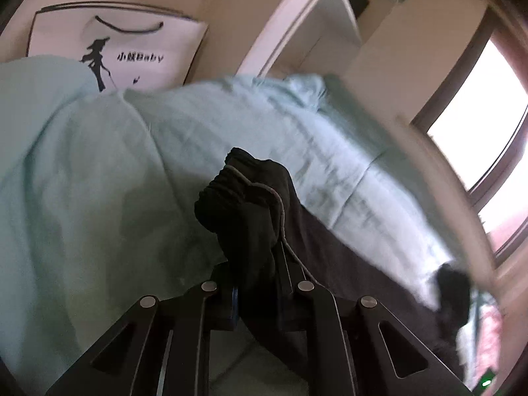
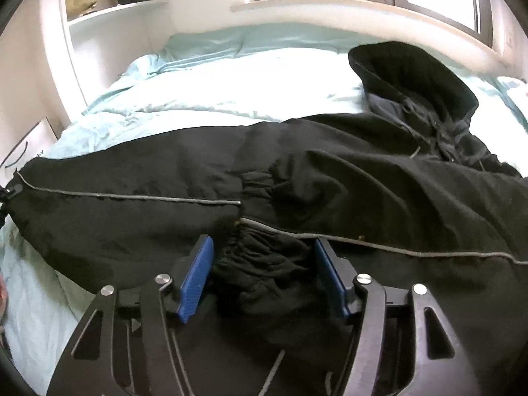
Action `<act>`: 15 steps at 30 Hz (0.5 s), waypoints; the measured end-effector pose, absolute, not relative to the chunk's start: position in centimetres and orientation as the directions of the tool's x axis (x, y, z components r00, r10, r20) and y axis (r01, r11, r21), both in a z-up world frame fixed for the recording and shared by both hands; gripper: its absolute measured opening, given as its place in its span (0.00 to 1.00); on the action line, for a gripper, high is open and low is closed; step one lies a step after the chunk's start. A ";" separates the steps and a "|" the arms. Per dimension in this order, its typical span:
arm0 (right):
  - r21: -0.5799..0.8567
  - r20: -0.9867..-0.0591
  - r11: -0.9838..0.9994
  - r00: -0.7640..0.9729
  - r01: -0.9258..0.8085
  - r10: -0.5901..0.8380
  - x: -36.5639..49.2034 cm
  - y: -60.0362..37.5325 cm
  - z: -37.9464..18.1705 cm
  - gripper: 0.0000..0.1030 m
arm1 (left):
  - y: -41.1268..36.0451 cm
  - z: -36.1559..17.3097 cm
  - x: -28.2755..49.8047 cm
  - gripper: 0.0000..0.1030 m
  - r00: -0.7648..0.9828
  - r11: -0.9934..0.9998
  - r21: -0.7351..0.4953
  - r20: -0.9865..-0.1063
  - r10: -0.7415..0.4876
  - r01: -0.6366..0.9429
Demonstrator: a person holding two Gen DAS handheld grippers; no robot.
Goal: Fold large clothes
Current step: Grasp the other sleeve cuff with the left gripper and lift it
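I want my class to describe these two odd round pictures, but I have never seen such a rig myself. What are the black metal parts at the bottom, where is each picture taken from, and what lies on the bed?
Each picture comes from a wide-angle camera mounted on a hand-held two-finger gripper, looking forward along its fingers; a person carries one in each hand. The black metal parts are the gripper linkages. The left gripper is shut on a bunched, elastic edge of the black jacket, which lies spread on the pale green bedding. The right gripper has its blue pads either side of a gathered cuff, not yet pressing it. Its hood lies near the window.
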State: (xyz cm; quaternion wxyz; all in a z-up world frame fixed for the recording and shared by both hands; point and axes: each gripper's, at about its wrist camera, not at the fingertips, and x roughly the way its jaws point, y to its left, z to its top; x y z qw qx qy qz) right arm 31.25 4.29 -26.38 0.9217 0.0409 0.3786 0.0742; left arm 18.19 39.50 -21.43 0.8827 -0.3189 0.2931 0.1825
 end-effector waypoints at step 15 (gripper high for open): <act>0.435 -0.639 0.886 0.638 -0.161 0.430 28.8 -0.1 -24.0 0.77 | 25.7 -11.0 16.5 0.15 0.895 0.938 -0.301 -0.445 0.021 -0.172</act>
